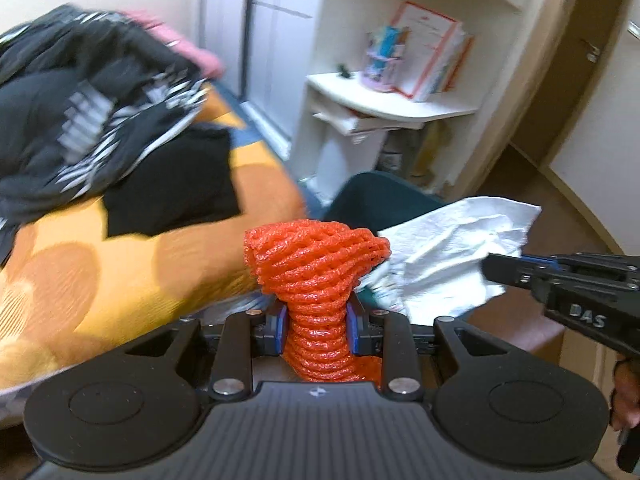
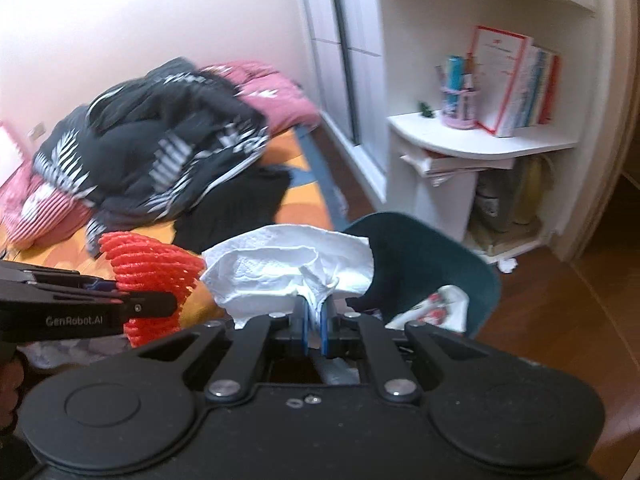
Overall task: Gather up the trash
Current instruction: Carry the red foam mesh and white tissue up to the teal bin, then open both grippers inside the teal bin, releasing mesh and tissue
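My left gripper (image 1: 316,322) is shut on an orange foam net sleeve (image 1: 318,276), held up in front of the bed. The sleeve also shows in the right wrist view (image 2: 152,276). My right gripper (image 2: 315,320) is shut on a crumpled white tissue (image 2: 288,272). The tissue hangs to the right of the sleeve in the left wrist view (image 1: 452,256), with the right gripper (image 1: 492,270) beside it. A dark teal bin (image 2: 432,268) stands on the floor just beyond both grippers, with some paper trash (image 2: 436,308) inside.
A bed with an orange cover (image 1: 120,280) carries a pile of black and pink clothes (image 2: 160,152). A white shelf unit (image 2: 480,144) holds books and a pen cup. A small white scrap (image 2: 507,266) lies on the wooden floor near it.
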Available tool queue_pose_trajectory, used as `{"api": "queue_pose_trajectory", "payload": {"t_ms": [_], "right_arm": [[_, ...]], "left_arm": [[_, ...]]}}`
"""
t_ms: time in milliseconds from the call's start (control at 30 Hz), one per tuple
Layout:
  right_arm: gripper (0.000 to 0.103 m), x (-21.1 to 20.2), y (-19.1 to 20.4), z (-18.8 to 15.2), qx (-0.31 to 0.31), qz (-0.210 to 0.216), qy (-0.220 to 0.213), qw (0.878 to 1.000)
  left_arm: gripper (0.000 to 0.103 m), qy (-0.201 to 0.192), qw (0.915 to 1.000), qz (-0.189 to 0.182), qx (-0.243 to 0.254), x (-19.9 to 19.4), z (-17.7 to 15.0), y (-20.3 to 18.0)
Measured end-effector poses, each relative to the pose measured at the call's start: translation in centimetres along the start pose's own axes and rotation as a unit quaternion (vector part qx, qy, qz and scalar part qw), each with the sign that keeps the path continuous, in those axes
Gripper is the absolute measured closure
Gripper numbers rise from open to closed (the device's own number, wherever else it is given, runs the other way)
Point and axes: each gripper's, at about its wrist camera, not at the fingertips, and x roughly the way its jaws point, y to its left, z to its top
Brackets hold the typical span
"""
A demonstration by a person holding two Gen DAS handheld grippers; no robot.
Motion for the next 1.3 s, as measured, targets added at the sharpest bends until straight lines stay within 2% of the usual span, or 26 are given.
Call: {"api": "queue_pose_trajectory", "payload": {"t_ms": [233, 500, 933, 1167, 1300], "right_arm": [[0.097, 0.4, -4.4, 1.3, 0.023, -0.033, -0.011, 0.999], [0.097, 4.1, -7.7, 2.1, 0.043, -0.074, 0.009, 0.996], [0.097, 12.5, -9.8, 1.0, 0.042, -0.095, 0.11, 0.988], [0.094, 14.6, -10.0, 0.2, 0.039, -0.091, 0.149, 0.984], [0.089, 15.3, -10.0, -0.5, 0.042, -0.091, 0.162, 0.982]], "left_arm": [[0.076, 0.016, 0.9997, -0.012, 0.017, 4.1, 2.5, -4.8], [0.076, 0.042, 0.9984, 0.003, 0.037, 10.3, 4.2, -6.3], [0.076, 0.122, 0.9887, 0.029, 0.081, 19.2, 3.4, -7.3], [0.076, 0.153, 0.9839, 0.033, 0.086, 21.8, 2.7, -7.2], [0.076, 0.166, 0.9817, 0.031, 0.087, 23.0, 2.3, -7.3]]}}
